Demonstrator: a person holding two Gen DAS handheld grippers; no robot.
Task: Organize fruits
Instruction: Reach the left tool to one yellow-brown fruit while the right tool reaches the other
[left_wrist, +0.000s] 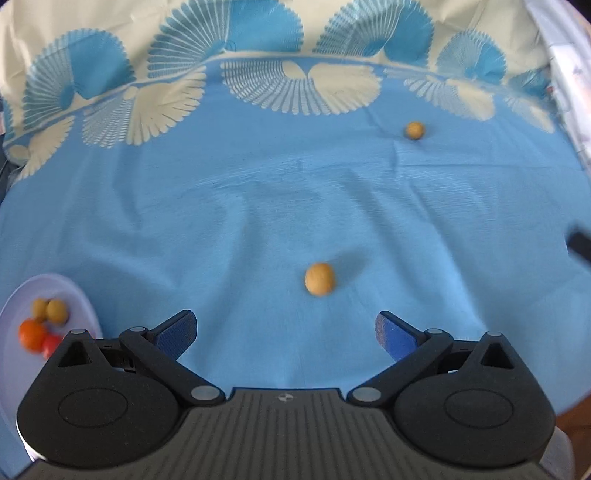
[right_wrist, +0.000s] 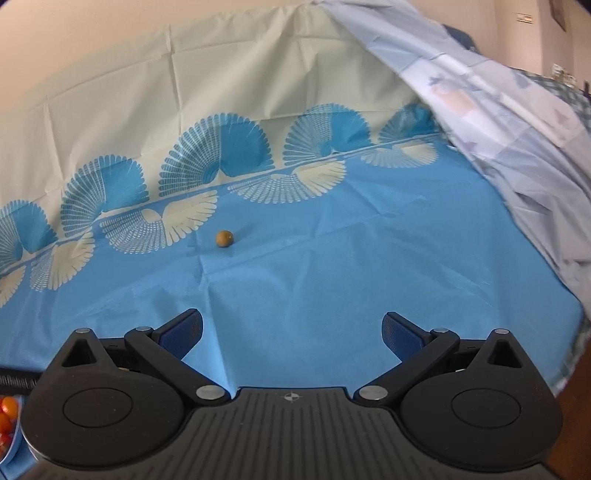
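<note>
Both hand-held grippers, left and right, gape empty; the small round fruit at 12 o'clock looks light, roll-prone: pinch across its middle.

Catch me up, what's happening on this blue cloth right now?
Fruit sorting is under way. Both the left hand-held gripper and the right hand-held gripper are open and empty. The plate at the left already holds a few yellow and orange fruits. Two yellow fruits remain loose on the tablecloth: the near fruit just ahead of the left gripper, and the far fruit beyond it.
</note>
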